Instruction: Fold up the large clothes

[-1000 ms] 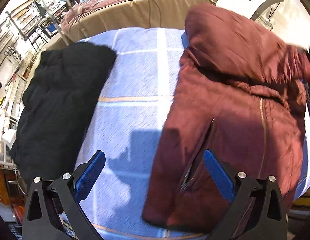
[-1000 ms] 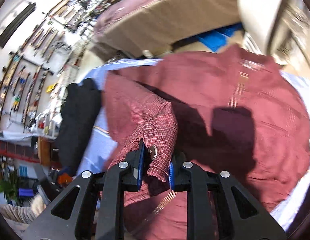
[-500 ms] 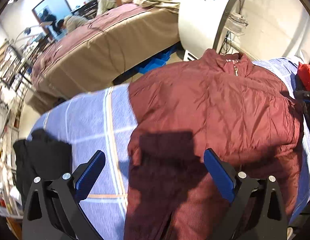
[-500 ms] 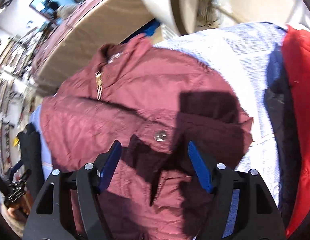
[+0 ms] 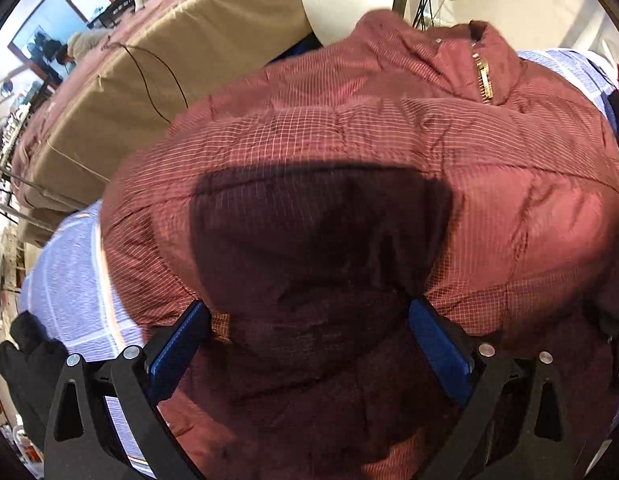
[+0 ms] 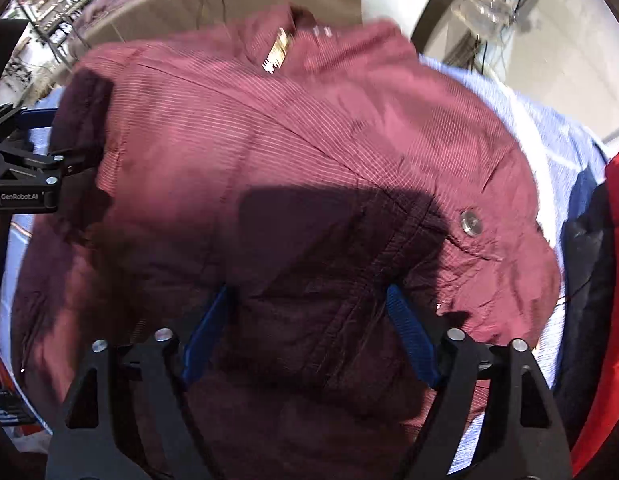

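The maroon jacket (image 5: 349, 152) lies spread on the blue checked sheet (image 5: 65, 276) over the counter, collar and zip (image 5: 483, 76) at the far end — laid flat so it can be folded. Both grippers point steeply down over its lower half. The left gripper (image 5: 309, 344) has its fingers spread wide with nothing gripped; cloth merely bulges between them. The right gripper (image 6: 309, 328) is opening, fabric between its fingers but not pinched, a snap button (image 6: 470, 222) just beyond — likely a sleeve just laid across. A black garment (image 5: 25, 356) sits at the sheet's left edge.
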### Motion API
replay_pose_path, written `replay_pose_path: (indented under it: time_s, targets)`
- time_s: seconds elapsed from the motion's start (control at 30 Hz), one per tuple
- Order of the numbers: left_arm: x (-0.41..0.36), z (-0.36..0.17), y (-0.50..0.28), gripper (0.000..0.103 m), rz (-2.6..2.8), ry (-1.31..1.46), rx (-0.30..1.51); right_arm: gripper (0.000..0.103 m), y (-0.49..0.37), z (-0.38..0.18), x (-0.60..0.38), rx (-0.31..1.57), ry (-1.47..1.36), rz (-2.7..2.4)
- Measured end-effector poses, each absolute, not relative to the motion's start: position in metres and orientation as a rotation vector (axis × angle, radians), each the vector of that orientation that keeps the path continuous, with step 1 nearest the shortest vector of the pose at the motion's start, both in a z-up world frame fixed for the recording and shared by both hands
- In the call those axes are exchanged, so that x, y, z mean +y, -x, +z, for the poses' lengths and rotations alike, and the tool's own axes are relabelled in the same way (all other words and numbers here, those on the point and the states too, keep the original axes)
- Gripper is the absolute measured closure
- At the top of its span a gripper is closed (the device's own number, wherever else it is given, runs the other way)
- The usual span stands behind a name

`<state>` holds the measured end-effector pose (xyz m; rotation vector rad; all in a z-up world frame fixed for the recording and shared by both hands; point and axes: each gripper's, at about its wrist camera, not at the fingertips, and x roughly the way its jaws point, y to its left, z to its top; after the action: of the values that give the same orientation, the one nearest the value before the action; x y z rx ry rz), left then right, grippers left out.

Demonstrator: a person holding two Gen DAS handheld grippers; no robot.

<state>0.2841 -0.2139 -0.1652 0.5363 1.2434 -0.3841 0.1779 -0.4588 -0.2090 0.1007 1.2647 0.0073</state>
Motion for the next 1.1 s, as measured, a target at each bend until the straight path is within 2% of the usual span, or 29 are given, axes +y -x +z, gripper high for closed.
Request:
replay_pose_path:
  time_s: [0.27, 0.63, 0.8, 0.93, 1.1]
  targets:
    - [-0.229, -0.187, -0.308, 0.004, -0.334, -0.544, 1.339, 0.005, -0.204, -0.241, -0.454, 1.331, -0.078, -0.027]
    - [-0.225, -0.184, -0.296, 0.004, -0.343, -0.53, 1.285, 0.005, -0.21, -0.254, -0.453, 1.295, -0.103, -0.131]
    - [-0.206, -0.159, -0.272, 0.005, -0.384, -0.544, 1.235, 0.005, -0.207, -0.251, -0.452, 1.294, -0.098, -0.139]
    - [-0.159, -0.129, -0.232, 0.006, -0.426, -0.501, 1.17, 0.005, -0.201, -0.233, -0.464, 1.331, -0.172, -0.122]
    - [-0.059, -0.123, -0.179, 0.006, -0.373, -0.473, 1.217, 0.005, -0.151, -0.206, -0.485, 1.265, -0.359, -0.111]
